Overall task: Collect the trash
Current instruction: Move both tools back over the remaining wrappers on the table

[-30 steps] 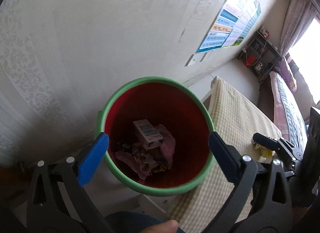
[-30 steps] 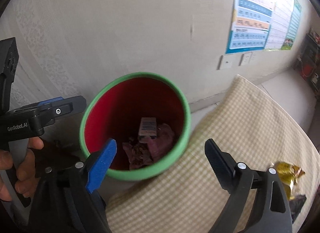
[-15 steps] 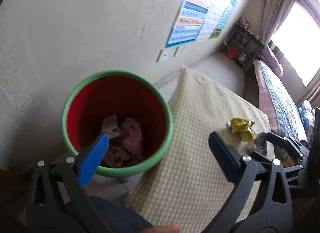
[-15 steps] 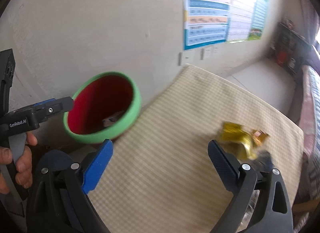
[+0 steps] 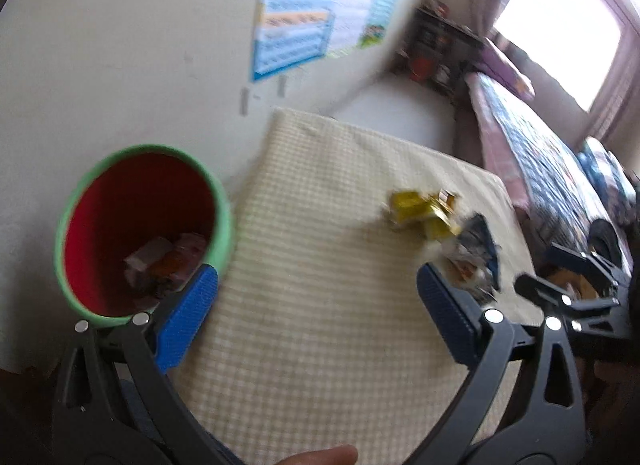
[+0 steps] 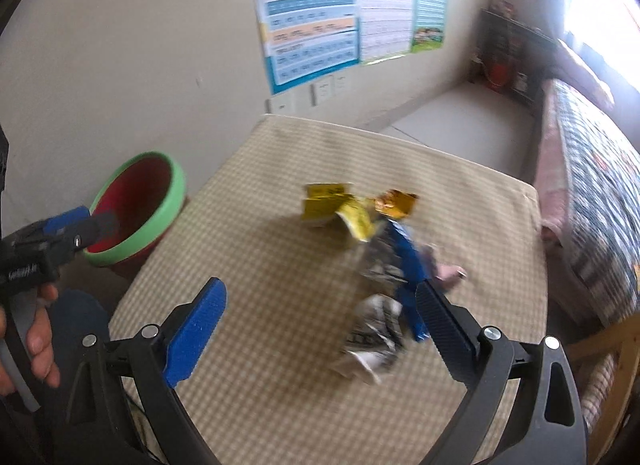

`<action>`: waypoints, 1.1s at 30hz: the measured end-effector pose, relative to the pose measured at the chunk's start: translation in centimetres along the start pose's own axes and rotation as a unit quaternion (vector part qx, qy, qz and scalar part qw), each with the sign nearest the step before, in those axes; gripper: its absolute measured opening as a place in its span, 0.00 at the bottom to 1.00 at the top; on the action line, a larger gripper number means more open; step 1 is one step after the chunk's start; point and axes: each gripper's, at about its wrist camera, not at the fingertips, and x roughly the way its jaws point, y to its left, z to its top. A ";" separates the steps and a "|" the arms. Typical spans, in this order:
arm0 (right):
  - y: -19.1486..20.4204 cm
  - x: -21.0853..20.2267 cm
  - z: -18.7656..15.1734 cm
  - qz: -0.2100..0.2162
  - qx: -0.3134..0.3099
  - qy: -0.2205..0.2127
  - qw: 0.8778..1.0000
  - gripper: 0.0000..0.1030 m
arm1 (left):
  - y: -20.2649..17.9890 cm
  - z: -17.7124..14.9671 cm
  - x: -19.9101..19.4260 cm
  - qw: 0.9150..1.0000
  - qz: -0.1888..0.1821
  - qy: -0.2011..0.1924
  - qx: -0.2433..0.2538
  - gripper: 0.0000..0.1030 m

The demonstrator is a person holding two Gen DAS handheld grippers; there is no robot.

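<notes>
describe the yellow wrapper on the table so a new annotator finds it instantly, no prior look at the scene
Start at the table with the checked cloth, with the red bin with a green rim off its left edge. A small pile of litter sits mid-table; the yellow wrapper is its far end, nearest the wall. Its neighbours are a blue-and-silver packet and crumpled white paper; it alone is plain bright yellow.

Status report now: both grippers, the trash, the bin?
Left hand-held gripper open, empty. Right hand-held gripper open, empty. Wrappers on table. Bin beside table, nothing blocking.
</notes>
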 end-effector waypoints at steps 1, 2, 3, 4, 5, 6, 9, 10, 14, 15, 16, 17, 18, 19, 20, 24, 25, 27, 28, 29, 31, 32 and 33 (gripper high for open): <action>-0.4 -0.1 -0.1 -0.002 0.005 0.000 1.000 0.90 | -0.9 -0.1 0.3 1.000 -0.002 0.007 0.012 0.95; -1.1 -0.3 -0.4 -0.006 0.012 -0.001 1.000 0.90 | -1.4 0.0 0.5 1.000 0.000 0.011 0.021 0.95; -1.6 -0.4 -0.5 -0.009 0.018 -0.002 1.000 0.90 | -2.0 -0.1 0.6 0.999 -0.002 0.014 0.029 0.95; -2.1 -0.5 -0.8 -0.012 0.025 -0.003 1.000 0.90 | -2.6 -0.2 0.7 0.999 -0.004 0.016 0.034 0.94; -2.5 -0.6 -0.9 -0.015 0.032 -0.003 0.999 0.90 | -3.2 -0.1 0.7 0.999 -0.008 0.016 0.039 0.95; -2.9 -0.7 -1.1 -0.016 0.037 -0.002 0.999 0.90 | -3.5 -0.1 0.7 0.999 -0.007 0.016 0.040 0.95; -4.0 -0.8 -1.8 -0.015 0.047 0.002 0.999 0.90 | -4.7 -0.1 0.6 0.999 0.000 0.004 0.052 0.95; -4.4 -0.9 -2.1 -0.020 0.047 0.003 0.999 0.90 | -5.1 0.0 0.5 0.998 0.006 -0.003 0.060 0.95; -5.7 -1.3 -2.9 -0.032 0.054 0.003 0.998 0.90 | -6.4 0.4 0.1 0.997 0.004 -0.011 0.076 0.95; -6.1 -1.4 -3.1 -0.034 0.058 0.001 0.998 0.90 | -6.6 0.5 0.1 0.997 0.003 -0.011 0.079 0.95; -6.4 -1.4 -3.2 -0.035 0.061 0.000 0.998 0.90 | -6.9 0.6 0.3 0.996 0.007 -0.009 0.084 0.95; -6.7 -1.5 -3.4 -0.039 0.064 -0.002 0.997 0.92 | -7.1 0.6 0.4 0.996 0.009 -0.008 0.088 0.95; -6.9 -1.5 -3.4 -0.043 0.066 -0.004 0.997 0.93 | -7.3 0.6 0.5 0.995 0.009 -0.007 0.095 0.95; -7.1 -1.6 -3.5 -0.047 0.069 -0.010 0.996 0.93 | -7.5 0.6 0.5 0.995 0.009 -0.007 0.099 0.95; -7.3 -1.7 -3.6 -0.050 0.072 -0.015 0.996 0.93 | -7.7 0.7 0.5 0.995 0.009 -0.010 0.103 0.95; -7.7 -1.3 -3.5 -0.040 0.084 -0.013 0.996 0.93 | -7.4 1.1 0.6 0.996 0.019 -0.023 0.089 0.95; -7.6 -1.3 -3.5 -0.045 0.081 -0.015 0.996 0.93 | -7.3 1.2 0.6 0.996 0.017 -0.024 0.084 0.95; -7.2 -1.1 -3.5 -0.047 0.064 -0.017 0.997 0.93 | -6.8 1.3 1.0 0.997 0.013 -0.020 0.074 0.95; -7.0 -0.9 -3.5 -0.049 0.054 -0.013 0.997 0.93 | -6.6 1.3 1.3 0.997 0.007 -0.014 0.071 0.95; -6.9 -0.7 -3.4 -0.049 0.047 -0.011 0.998 0.93 | -6.5 1.4 1.7 0.998 -0.007 -0.008 0.068 0.95; -6.9 -0.3 -3.4 -0.048 0.045 -0.010 0.998 0.93 | -6.5 1.4 2.2 0.997 -0.009 -0.002 0.074 0.95; -6.9 0.0 -3.2 -0.039 0.045 -0.003 0.998 0.93 | -6.5 1.5 2.6 0.997 -0.006 0.003 0.080 0.95; -6.9 0.2 -3.2 -0.037 0.046 -0.001 0.998 0.93 | -6.6 1.6 2.9 0.996 -0.008 0.008 0.083 0.95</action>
